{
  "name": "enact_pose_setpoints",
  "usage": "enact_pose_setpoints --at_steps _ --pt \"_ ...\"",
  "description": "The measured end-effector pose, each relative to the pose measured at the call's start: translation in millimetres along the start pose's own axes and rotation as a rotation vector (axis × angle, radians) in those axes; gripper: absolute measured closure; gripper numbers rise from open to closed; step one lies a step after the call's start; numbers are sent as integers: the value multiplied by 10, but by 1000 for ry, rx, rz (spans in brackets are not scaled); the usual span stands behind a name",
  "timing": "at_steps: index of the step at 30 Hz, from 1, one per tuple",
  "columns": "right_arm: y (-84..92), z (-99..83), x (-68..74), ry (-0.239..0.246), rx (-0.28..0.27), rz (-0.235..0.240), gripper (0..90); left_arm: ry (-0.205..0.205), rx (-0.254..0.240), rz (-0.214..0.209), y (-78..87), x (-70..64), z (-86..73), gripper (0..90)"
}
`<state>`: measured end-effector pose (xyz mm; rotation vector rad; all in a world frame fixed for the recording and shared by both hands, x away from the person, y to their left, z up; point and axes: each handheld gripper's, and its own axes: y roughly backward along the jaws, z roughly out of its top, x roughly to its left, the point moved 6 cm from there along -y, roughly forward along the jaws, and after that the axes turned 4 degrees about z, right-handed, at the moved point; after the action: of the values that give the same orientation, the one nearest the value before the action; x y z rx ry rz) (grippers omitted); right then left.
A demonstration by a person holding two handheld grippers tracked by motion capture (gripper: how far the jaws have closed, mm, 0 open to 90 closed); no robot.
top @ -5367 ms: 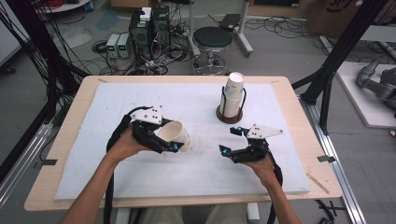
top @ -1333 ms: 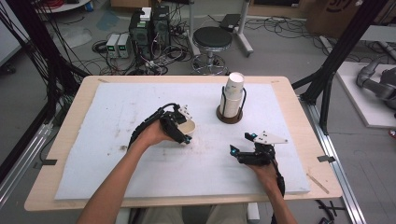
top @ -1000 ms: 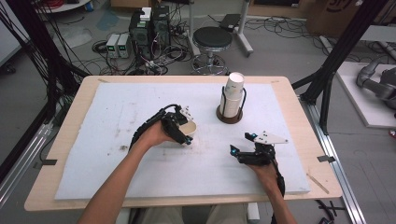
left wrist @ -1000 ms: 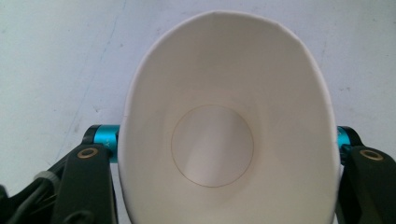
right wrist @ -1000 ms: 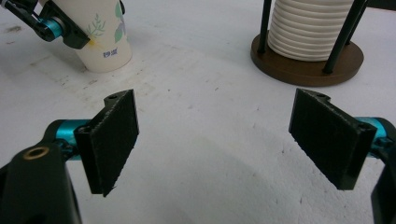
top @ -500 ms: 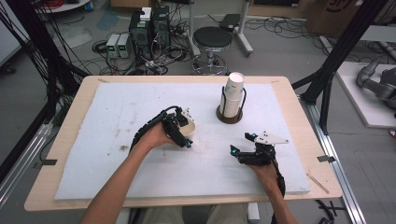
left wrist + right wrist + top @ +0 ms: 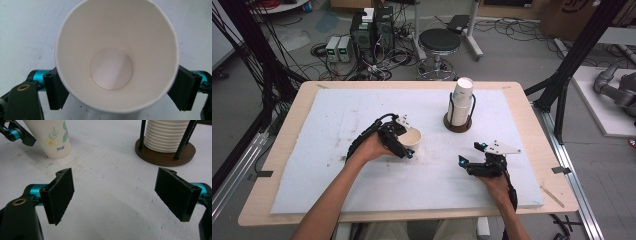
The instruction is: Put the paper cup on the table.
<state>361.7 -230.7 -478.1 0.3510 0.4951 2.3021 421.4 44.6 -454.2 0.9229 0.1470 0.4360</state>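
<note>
The high view shows the whole tabletop (image 7: pixel 332 115) under a white mat: a paper cup (image 7: pixel 412 138) stands upright near the middle, and the left claw (image 7: pixel 398 141) is around it. A stack of cups (image 7: pixel 461 102) in a wire holder with a brown base (image 7: pixel 457 126) stands behind, apart from the paper cup. The right claw (image 7: pixel 472 161) rests low on the mat, near the front right.

The left gripper view looks straight into the paper cup (image 7: pixel 112 62), which is empty; both black pads (image 7: pixel 55 91) touch its outer wall, and the rim still looks round.

The right gripper view shows the flower print on the paper cup (image 7: pixel 53 138) and the ribs of the stack of cups (image 7: pixel 166 135). The right claw (image 7: pixel 122 195) stands wide apart, with nothing between its pads, only bare mat.
</note>
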Motion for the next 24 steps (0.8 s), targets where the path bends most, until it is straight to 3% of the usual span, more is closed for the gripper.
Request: enact_pose_setpoints --at_steps 19,24 --pt "11 2 -10 -8 -16 -1 161 43 -95 34 344 -43 -360 177" --pt "18 2 -9 -4 -24 -10 161 72 -132 40 444 -27 -485 177"
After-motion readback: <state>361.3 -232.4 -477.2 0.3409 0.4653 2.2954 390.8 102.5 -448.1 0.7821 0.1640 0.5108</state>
